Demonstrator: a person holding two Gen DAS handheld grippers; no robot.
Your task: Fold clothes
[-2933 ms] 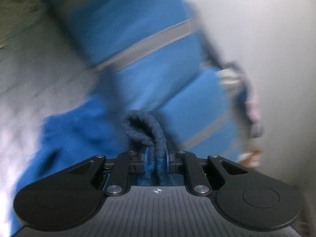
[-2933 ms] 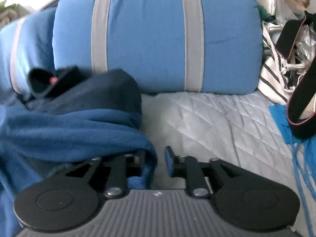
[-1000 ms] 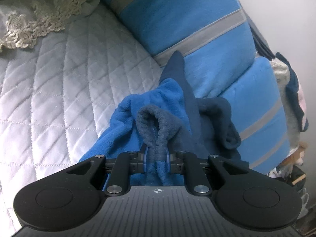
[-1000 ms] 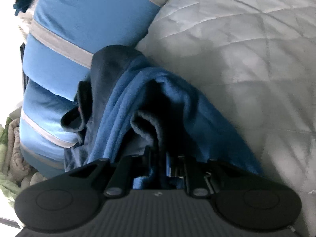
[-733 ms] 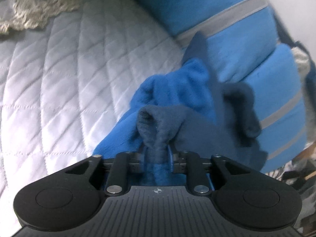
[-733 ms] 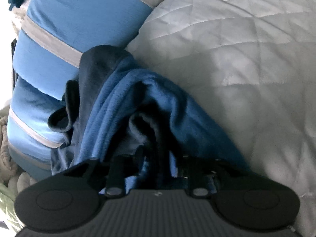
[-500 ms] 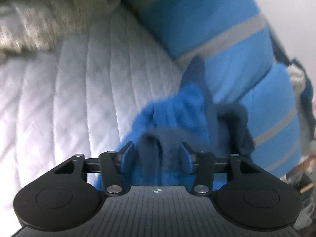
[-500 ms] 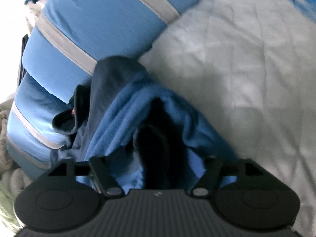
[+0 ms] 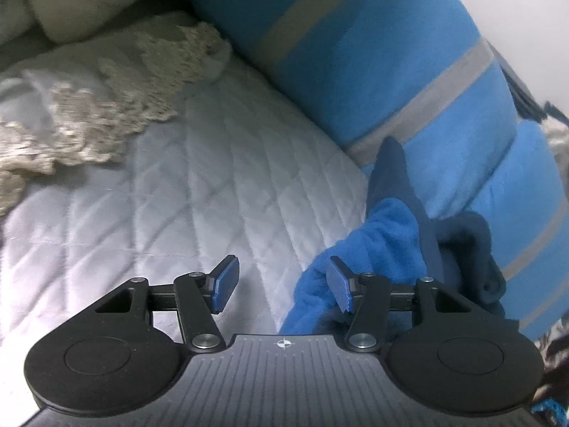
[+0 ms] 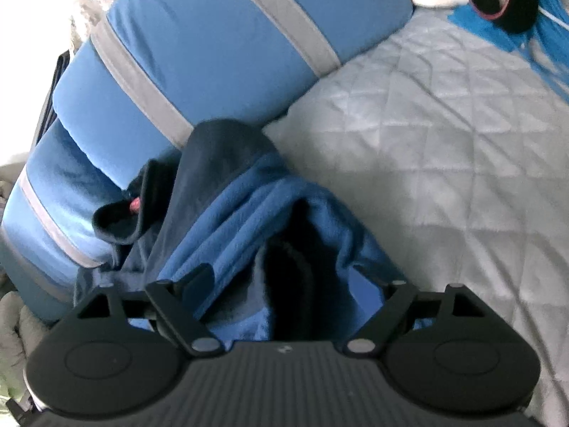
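Blue fleece bunched at lower right, against striped cushion. Left gripper parted, empty. Right gripper opening, fleece loose between. Regrip at an edge, lay flat on quilt.

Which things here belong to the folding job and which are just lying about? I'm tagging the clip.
Job:
- blue fleece garment
- left tool, open, nothing in it
- right tool, opening, fleece loose between the jaws

Lying about:
- striped blue cushions
- lace cloth
- quilted cover
- black strap
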